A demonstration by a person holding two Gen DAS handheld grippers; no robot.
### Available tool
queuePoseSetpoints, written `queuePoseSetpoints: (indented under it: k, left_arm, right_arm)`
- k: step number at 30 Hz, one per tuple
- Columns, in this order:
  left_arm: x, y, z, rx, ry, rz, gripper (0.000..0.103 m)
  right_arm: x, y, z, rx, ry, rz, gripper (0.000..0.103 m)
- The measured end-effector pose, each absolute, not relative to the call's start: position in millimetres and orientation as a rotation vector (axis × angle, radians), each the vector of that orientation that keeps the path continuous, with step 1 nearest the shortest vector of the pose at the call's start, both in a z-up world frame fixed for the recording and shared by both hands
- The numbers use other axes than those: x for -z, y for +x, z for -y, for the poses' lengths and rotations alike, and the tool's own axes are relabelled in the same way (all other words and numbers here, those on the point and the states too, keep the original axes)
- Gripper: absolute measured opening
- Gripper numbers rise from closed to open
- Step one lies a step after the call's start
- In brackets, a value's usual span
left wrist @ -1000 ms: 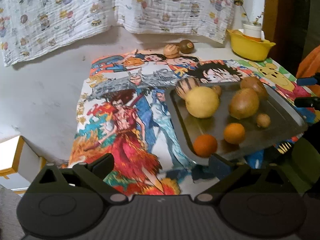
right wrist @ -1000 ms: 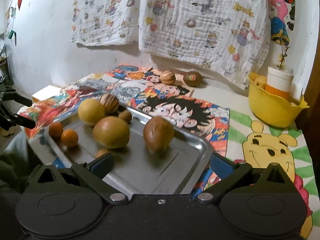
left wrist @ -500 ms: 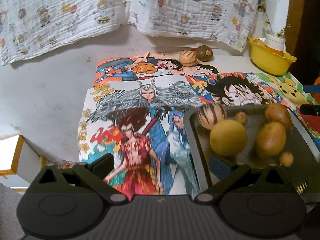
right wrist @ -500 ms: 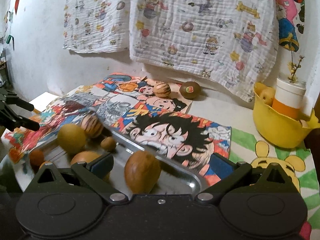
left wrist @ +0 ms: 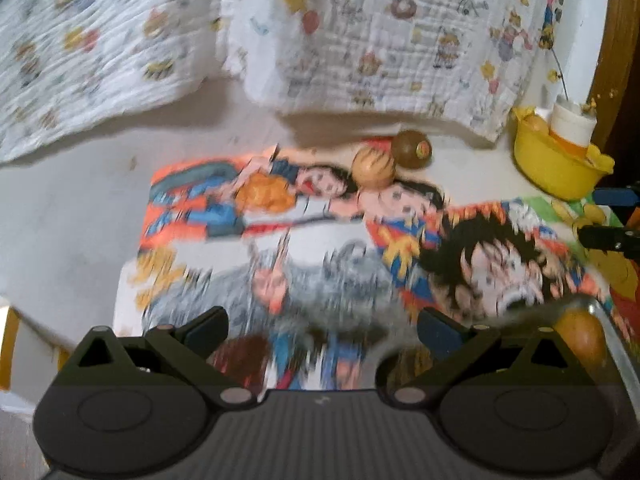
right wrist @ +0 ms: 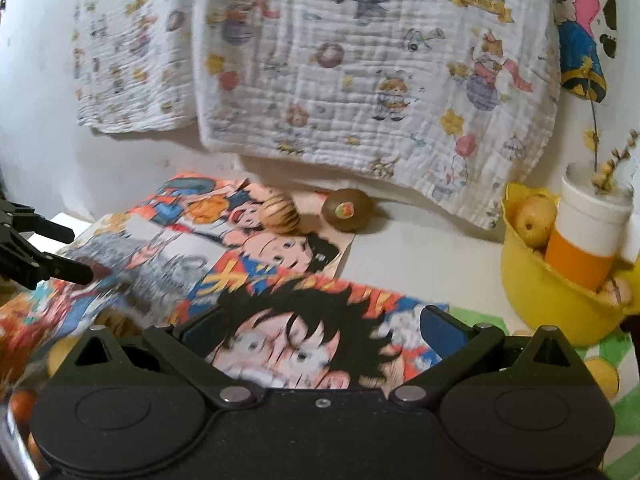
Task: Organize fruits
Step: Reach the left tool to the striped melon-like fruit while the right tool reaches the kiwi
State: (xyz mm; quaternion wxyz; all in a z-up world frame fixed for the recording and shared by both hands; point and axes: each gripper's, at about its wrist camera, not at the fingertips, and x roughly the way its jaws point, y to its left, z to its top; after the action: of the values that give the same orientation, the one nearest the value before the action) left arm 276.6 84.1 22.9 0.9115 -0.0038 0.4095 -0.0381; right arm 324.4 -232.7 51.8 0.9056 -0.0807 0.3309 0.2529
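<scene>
Both tongs spread wide and empty above the cartoon mats, two fruits waiting at the back edge.

The left gripper [left wrist: 322, 326] and right gripper [right wrist: 320, 330] grip nothing. The striped fruit [right wrist: 281, 219] and brown fruit [right wrist: 346, 214] sit just beside each other at the tabletop's back edge, below the hanging cloth [right wrist: 360, 80]; the yellow bowl [right wrist: 560, 300] stands at the right edge. Judging the next reach: pick one fruit, close across its widest part, avoid nudging its neighbour.

Yellow bowl [right wrist: 560, 300] at three o'clock, holding an orange-and-white cup [right wrist: 588, 236]. Tan, brown-striped fruit [right wrist: 280, 213] and brown fruit [right wrist: 346, 210] with a multicoloured sticker at twelve o'clock. White cartoon-printed cloth [right wrist: 360, 72] above; multicoloured cartoon mat [right wrist: 256, 276] below.
</scene>
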Motion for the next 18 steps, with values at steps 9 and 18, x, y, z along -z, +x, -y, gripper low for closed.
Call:
queuePoseSetpoints:
  k: [9,18]
  left_arm:
    - [-16.4,355.0,-57.1,0.121,0.098,-0.785,0.102]
    - [14.5,416.2,-38.9,0.175,0.201,-0.697,0.102]
  right_arm:
    - [-64.4,398.7,204.4,-0.529,-0.196,-0.710,0.102]
    - [-37.7,482.3,176.7,-0.565,-0.261,-0.696,0.098]
